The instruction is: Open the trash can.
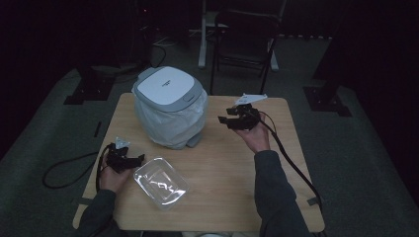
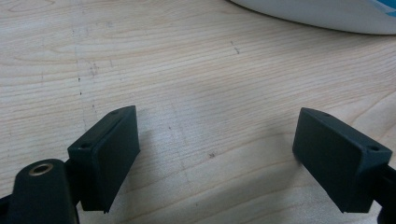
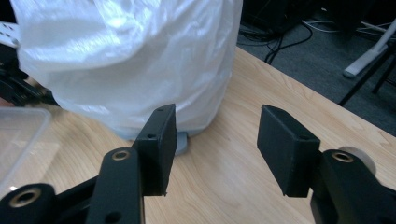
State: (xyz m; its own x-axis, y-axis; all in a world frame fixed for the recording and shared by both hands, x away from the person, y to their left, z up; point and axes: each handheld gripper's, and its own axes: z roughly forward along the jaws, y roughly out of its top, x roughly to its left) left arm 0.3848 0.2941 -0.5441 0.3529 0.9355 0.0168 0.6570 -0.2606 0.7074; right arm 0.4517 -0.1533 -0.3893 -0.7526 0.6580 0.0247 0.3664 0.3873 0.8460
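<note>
A small bin with a grey-white lid (image 1: 165, 88) and a white plastic bag (image 1: 170, 123) around its body stands at the table's back left. In the right gripper view the bag (image 3: 130, 60) bulges just ahead of the jaws. A clear plastic container (image 1: 160, 181) lies at the front left, and its rim (image 3: 18, 135) is at the left edge of the right gripper view. My left gripper (image 1: 138, 160) rests beside the container, open, with bare wood between its pads (image 2: 215, 154). My right gripper (image 1: 223, 121) hovers to the right of the bin, pointing at it, open and empty (image 3: 215, 144).
The wooden table (image 1: 222, 197) has rounded corners and free surface at the middle and right. A pale curved edge (image 2: 317, 11) crosses the top of the left gripper view. A folding chair (image 1: 244, 39) and floor cables (image 1: 64, 173) surround the table in the dark.
</note>
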